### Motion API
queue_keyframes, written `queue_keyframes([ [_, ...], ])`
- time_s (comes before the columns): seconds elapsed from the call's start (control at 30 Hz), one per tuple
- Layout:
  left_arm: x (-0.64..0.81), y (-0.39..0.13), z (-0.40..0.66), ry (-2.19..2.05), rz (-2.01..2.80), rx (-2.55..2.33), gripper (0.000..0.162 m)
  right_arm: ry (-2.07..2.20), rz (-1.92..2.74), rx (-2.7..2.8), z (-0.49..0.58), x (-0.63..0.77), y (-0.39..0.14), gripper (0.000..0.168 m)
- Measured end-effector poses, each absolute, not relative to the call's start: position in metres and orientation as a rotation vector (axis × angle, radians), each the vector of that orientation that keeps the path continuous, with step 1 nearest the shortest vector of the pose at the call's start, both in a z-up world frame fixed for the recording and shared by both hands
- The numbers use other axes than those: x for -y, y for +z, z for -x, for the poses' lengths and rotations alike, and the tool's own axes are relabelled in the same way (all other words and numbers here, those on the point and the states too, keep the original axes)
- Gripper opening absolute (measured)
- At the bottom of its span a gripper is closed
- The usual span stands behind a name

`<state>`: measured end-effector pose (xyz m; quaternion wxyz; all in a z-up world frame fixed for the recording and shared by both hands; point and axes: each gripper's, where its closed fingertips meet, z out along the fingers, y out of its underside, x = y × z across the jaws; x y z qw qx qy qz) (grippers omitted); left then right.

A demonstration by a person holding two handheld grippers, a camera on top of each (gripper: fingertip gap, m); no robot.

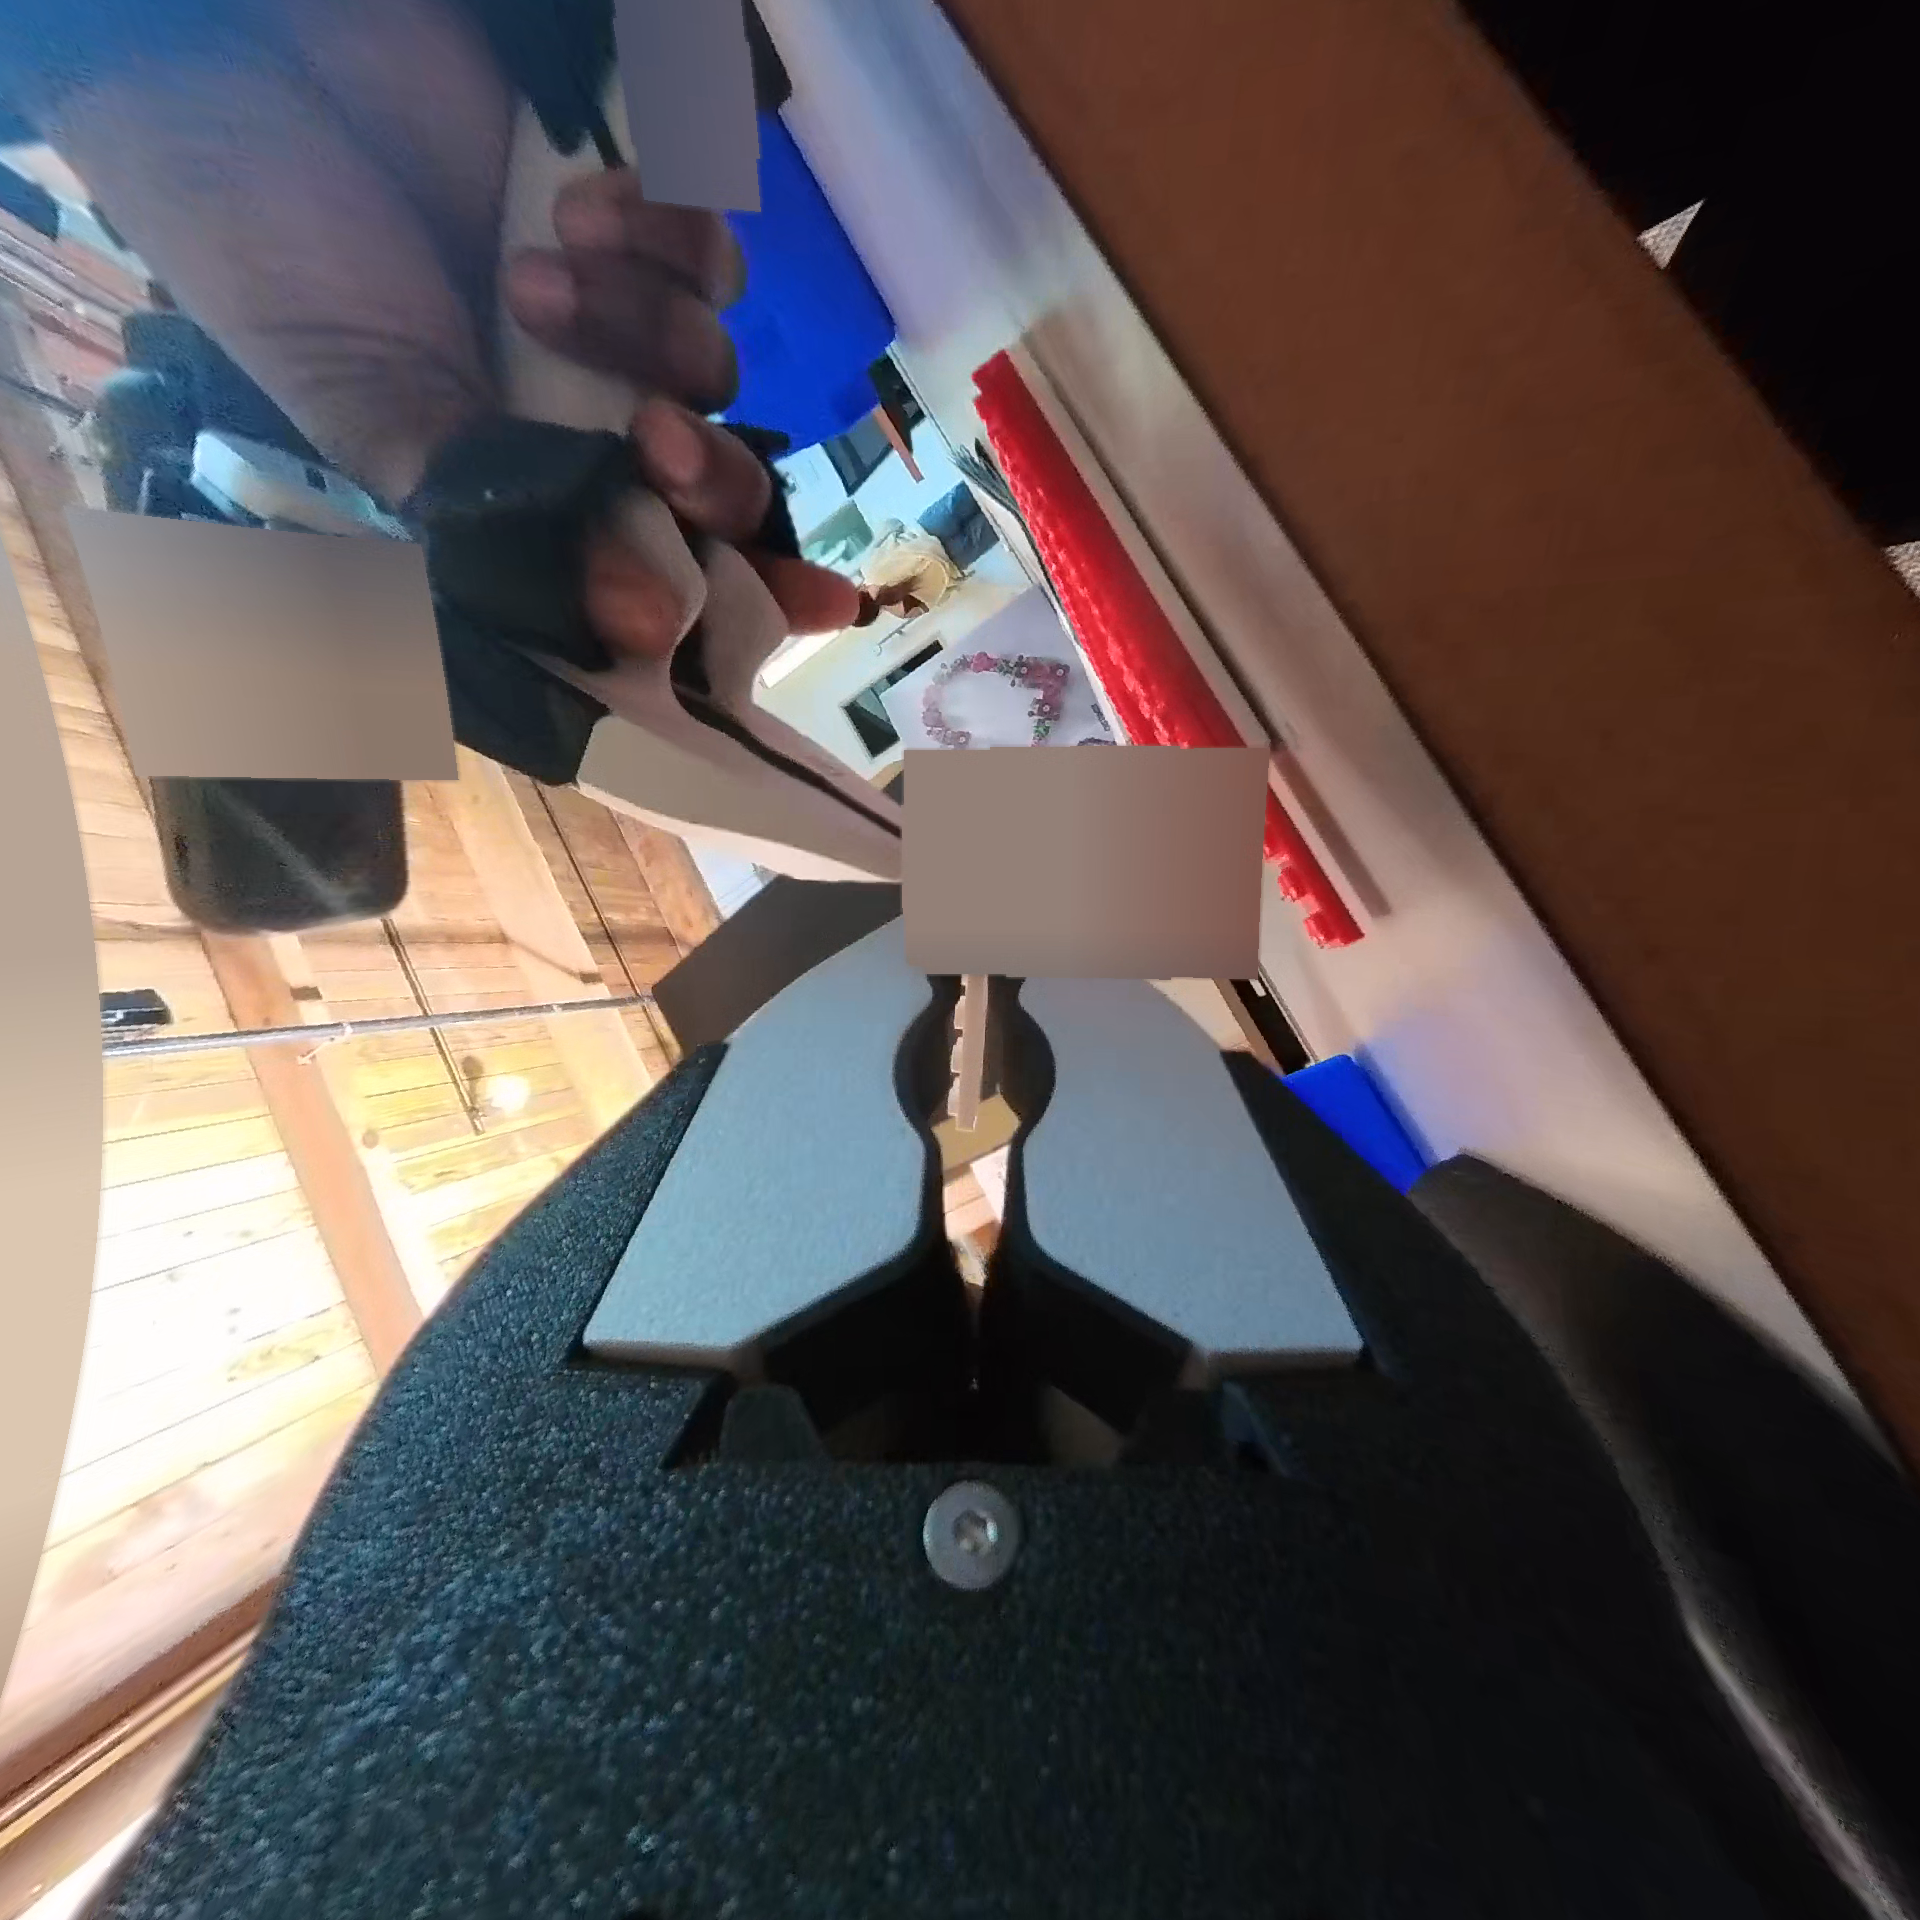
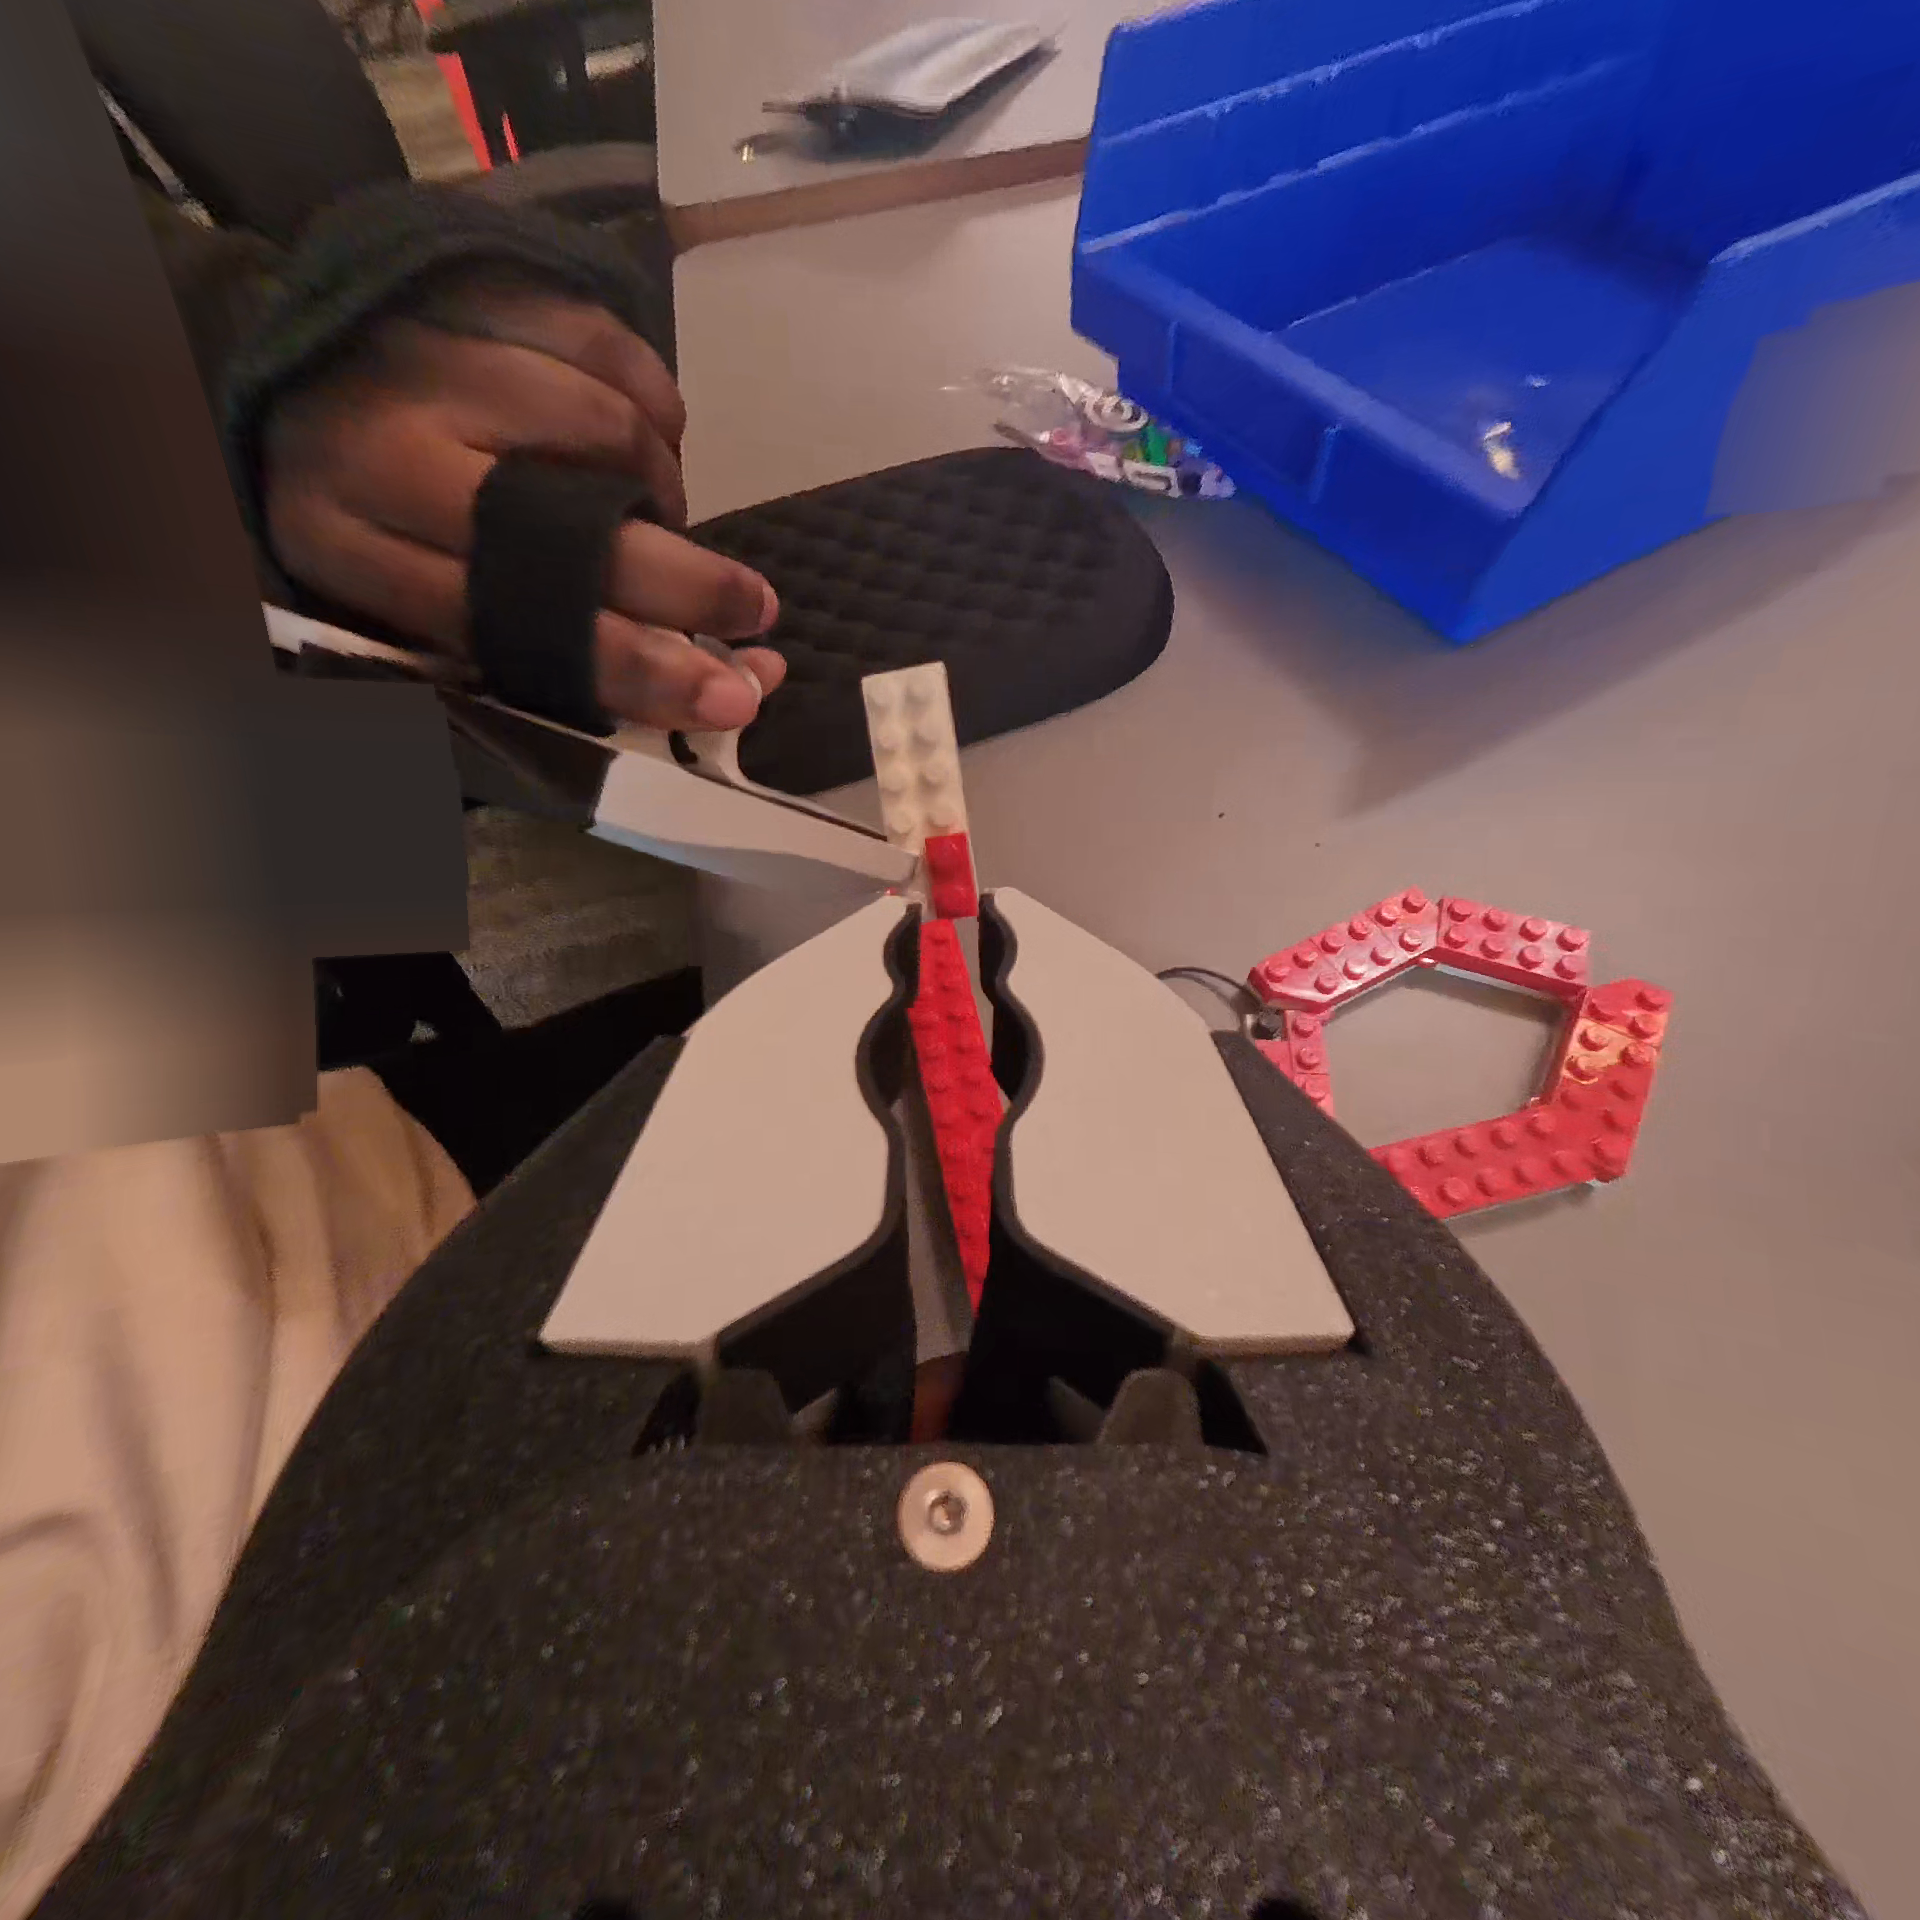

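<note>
A grey table (image 2: 1455, 790) carries 4 things — a blue bin (image 2: 1455, 312), a black quilted pad (image 2: 935, 592), a red studded brick ring (image 2: 1455, 1049) and a clear packet (image 2: 1101, 436) beside the bin.

Left claw (image 1: 971, 1049) tips — hidden; blue bin (image 2: 1455, 291) cut off.

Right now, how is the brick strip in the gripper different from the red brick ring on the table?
The brick strip is straight and narrow; the red brick ring bends round into a loop with an open middle. The strip is red with a white end; the ring looks all red on top. The strip sits clamped in the right gripper, off the table; the ring lies flat on the grey table, untouched. Both are made of studded plates.
</note>
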<state>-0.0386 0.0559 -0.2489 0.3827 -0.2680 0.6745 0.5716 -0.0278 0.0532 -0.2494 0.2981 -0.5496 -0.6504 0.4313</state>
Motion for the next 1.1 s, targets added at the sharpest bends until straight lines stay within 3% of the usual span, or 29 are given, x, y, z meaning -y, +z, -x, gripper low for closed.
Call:
queue_keyframes([
  [0.57,-0.044,-0.244,0.022,1.426,0.409,-1.805,0.004,1.128,1.48,2.047,0.021,-0.037,-0.256,0.01],
  [0.83,-0.048,-0.249,0.024,1.266,0.764,-1.778,0.004,0.767,1.176,1.885,0.026,-0.042,-0.255,0.007],
  [0.93,-0.045,-0.275,0.032,1.014,1.145,-1.75,0.003,0.714,1.073,1.733,0.026,-0.049,-0.235,0.007],
  [1.03,-0.053,-0.261,0.047,1.257,1.042,-1.723,0.003,0.719,1.073,1.697,0.02,-0.055,-0.226,0.006],
  [1.1,-0.053,-0.26,0.053,1.183,1.149,-1.647,0.004,0.806,1.115,1.659,0.016,-0.061,-0.225,0.007],
])
